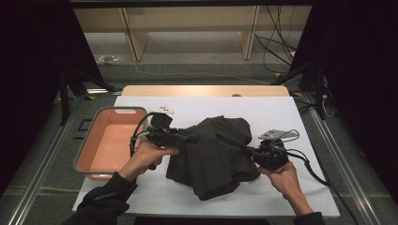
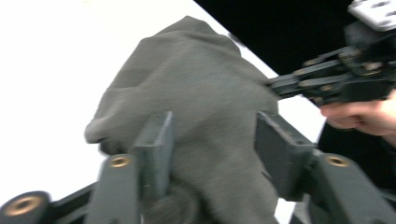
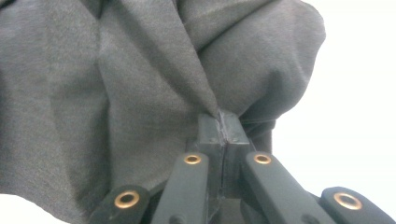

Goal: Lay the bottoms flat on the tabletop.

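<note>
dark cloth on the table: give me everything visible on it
The dark cloth is a dark grey-brown woven garment, matte, crumpled in a loose heap with deep folds on the white table cover, right of the pink bin. The right gripper is shut on a pinched fold at its right edge. The left gripper has its jaws apart with fabric bunched between them, pads not clearly pressing.

Orange tub [image 1: 109,140] on white table [image 1: 263,115]
</note>
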Tool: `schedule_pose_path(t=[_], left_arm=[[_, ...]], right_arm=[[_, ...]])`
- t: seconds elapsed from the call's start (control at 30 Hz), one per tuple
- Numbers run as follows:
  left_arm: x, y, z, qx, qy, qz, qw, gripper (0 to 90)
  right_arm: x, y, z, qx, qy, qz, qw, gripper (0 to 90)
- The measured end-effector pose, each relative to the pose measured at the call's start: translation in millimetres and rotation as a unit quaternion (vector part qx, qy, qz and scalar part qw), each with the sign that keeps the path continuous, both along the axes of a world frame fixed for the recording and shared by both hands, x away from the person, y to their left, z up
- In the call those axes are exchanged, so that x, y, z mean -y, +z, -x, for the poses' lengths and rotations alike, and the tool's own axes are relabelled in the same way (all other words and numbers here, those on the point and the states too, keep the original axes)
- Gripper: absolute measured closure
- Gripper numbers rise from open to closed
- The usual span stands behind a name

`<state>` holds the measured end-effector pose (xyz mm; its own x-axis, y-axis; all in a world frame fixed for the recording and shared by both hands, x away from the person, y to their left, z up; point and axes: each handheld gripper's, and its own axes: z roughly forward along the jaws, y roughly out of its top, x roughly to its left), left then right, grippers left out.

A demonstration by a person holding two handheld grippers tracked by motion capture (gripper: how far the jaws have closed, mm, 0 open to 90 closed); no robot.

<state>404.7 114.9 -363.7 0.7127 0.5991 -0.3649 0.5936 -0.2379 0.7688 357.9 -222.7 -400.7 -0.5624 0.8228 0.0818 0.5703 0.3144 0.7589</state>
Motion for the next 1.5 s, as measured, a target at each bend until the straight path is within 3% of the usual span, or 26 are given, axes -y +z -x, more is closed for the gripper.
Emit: schedule_pose_path(t=[0.07, 0.13, 0.4, 0.43, 0.5, 0.57, 0.67, 0.77, 0.9, 1.03, 1.13, 1.23, 1.37, 1.5], left_arm=[[-2.7, -1.3, -1.4, 0.001, 0.008, -0.017, 0.9998, 39.9], [-5.9, -4.6, -3.8, -0.018, 0.013, -0.021, 0.9996, 36.4], [3.9, -24.2, 0.6, -0.065, -0.032, -0.021, 0.9971, 33.6], [7.0, -27.6, 1.1, -0.063, -0.039, -0.025, 0.9969, 37.1], [11.6, -33.6, 2.4, -0.053, -0.05, -0.034, 0.9968, 54.2], [13.2, -37.0, 1.7, -0.048, -0.044, -0.039, 0.9971, 71.0], [8.0, -35.2, -2.7, -0.044, -0.028, -0.03, 0.9982, 80.7], [0.5, -32.1, -6.2, -0.039, -0.016, -0.026, 0.9988, 82.3], [-4.0, -33.4, -8.6, -0.039, -0.008, -0.022, 0.999, 82.6], [-4.3, -37.9, -10.9, -0.042, -0.003, -0.027, 0.9987, 82.4], [-3.2, -43.6, -11.8, -0.052, -0.004, -0.028, 0.9982, 81.9], [0.5, -45.4, -10.4, -0.053, -0.007, -0.027, 0.9982, 81.5], [3.9, -43.7, -7.1, -0.048, -0.017, -0.03, 0.9983, 81.4], [5.3, -43.3, -5.8, -0.048, -0.019, -0.031, 0.9982, 81.3]], right_arm=[[4.0, 1.2, -0.2, 0.004, -0.008, 0.004, 1.0, 90.0], [9.4, 1.5, -0.8, 0.006, -0.017, 0.009, 0.9998, 90.0], [27.7, -2.4, -3.2, -0.001, -0.047, 0.011, 0.9988, 90.0], [28.0, -3.1, -3.5, 0.001, -0.046, 0.014, 0.9988, 90.0], [28.8, -3.3, -3.5, 0.0, -0.048, 0.017, 0.9987, 90.0], [30.4, -3.4, -4.0, 0.001, -0.051, 0.02, 0.9985, 90.0], [36.6, -3.4, -5.6, 0.001, -0.063, 0.024, 0.9977, 90.0], [50.2, -4.0, -8.5, 0.003, -0.085, 0.026, 0.996, 90.0], [77.0, -7.7, -12.1, -0.003, -0.133, 0.025, 0.9908, 90.0], [100.4, -16.2, -14.8, -0.015, -0.169, 0.04, 0.9847, 90.0], [106.1, -27.7, -16.8, -0.04, -0.176, 0.052, 0.9822, 90.0], [100.7, -31.2, -17.8, -0.051, -0.164, 0.052, 0.9837, 89.1], [90.1, -25.0, -16.6, -0.048, -0.152, 0.044, 0.9863, 73.7], [85.2, -12.9, -14.3, -0.034, -0.139, 0.008, 0.9897, 54.9]])
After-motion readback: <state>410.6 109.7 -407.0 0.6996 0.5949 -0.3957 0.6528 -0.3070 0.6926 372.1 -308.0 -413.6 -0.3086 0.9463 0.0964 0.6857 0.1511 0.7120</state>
